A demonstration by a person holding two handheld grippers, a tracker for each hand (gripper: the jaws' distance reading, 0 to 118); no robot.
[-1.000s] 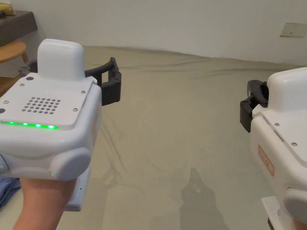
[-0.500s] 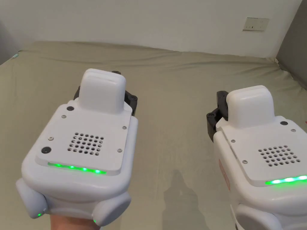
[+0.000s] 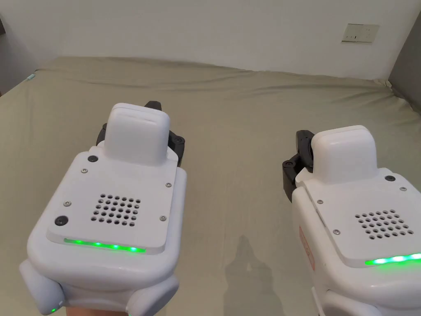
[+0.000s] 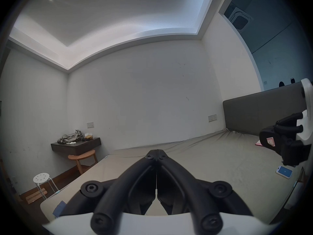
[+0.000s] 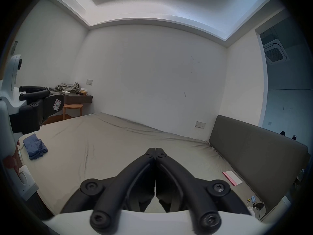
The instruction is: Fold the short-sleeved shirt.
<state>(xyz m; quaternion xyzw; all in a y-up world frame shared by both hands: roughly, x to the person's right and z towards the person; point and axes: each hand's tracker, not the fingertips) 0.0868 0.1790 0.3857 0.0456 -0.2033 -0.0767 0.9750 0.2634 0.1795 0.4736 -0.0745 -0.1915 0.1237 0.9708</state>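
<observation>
Left gripper [image 4: 156, 155] and right gripper [image 5: 155, 149] hover level, side by side over the bed [image 3: 230, 123]. Both have jaws closed on nothing. The blue bundle [image 5: 34, 146] may be the shirt.

Olive-grey bed sheet [image 3: 230, 123], lightly creased. Phone [image 4: 284, 171] and pink booklet [image 5: 232, 178] lie on it near dark headboard [image 5: 254, 147]. Wall shelf [image 4: 76, 145] carries grey crumpled cloth [image 4: 71, 137]; wooden stool [image 4: 83, 159] beneath; white stool [image 4: 41, 179] nearby.

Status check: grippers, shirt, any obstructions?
Left gripper and right gripper shut, empty, above the bed. Blue shirt bunched at bed's left edge, untouched. Nothing between.
</observation>
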